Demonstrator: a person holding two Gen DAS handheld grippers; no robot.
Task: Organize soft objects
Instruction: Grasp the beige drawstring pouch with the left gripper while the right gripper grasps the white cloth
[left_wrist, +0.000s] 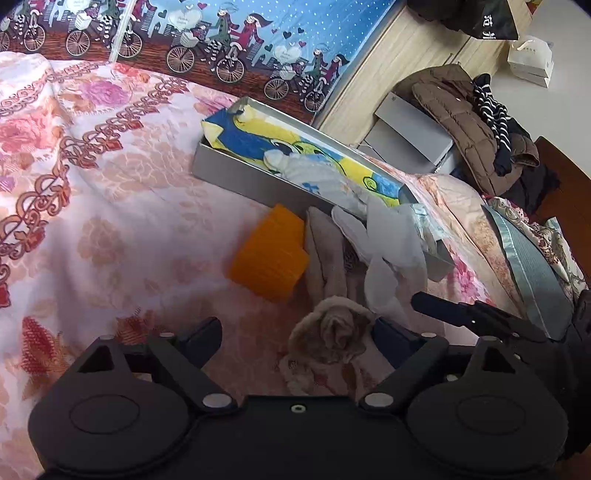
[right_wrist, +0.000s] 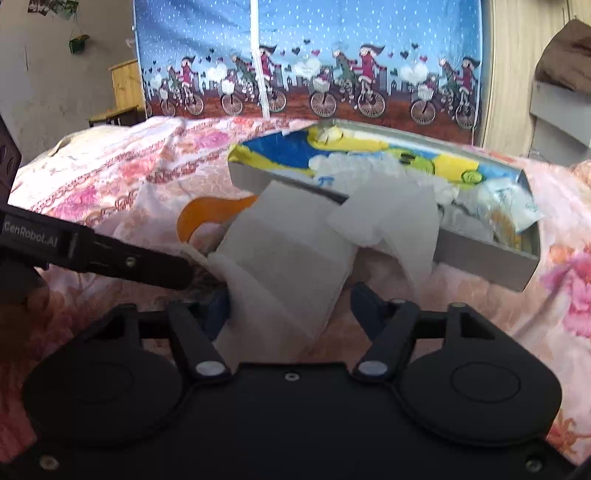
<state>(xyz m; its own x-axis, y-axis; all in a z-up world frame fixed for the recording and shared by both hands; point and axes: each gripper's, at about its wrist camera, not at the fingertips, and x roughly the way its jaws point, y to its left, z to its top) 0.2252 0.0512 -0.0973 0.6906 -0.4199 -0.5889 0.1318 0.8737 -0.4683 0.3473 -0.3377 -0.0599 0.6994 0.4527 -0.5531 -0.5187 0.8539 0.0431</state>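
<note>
A grey box (left_wrist: 236, 173) lies on the floral bed; inside it are a blue-and-yellow cartoon towel (left_wrist: 258, 144) and white cloths. A white cloth (left_wrist: 391, 240) hangs over the box's front wall onto the bed. A beige towel (left_wrist: 332, 328) lies bunched between the open jaws of my left gripper (left_wrist: 295, 338), near its right finger. An orange sponge-like block (left_wrist: 269, 254) sits beside the box. In the right wrist view, my right gripper (right_wrist: 288, 302) is open around the white cloth (right_wrist: 288, 266), with the box (right_wrist: 491, 254) just beyond.
The floral bedspread (left_wrist: 92, 221) covers the bed. A cartoon-bicycle curtain (right_wrist: 314, 66) hangs behind. A brown jacket and striped clothes (left_wrist: 476, 125) lie piled at the right by a wooden cabinet (left_wrist: 388, 62). A grey pillow (left_wrist: 528, 258) lies at the right bed edge.
</note>
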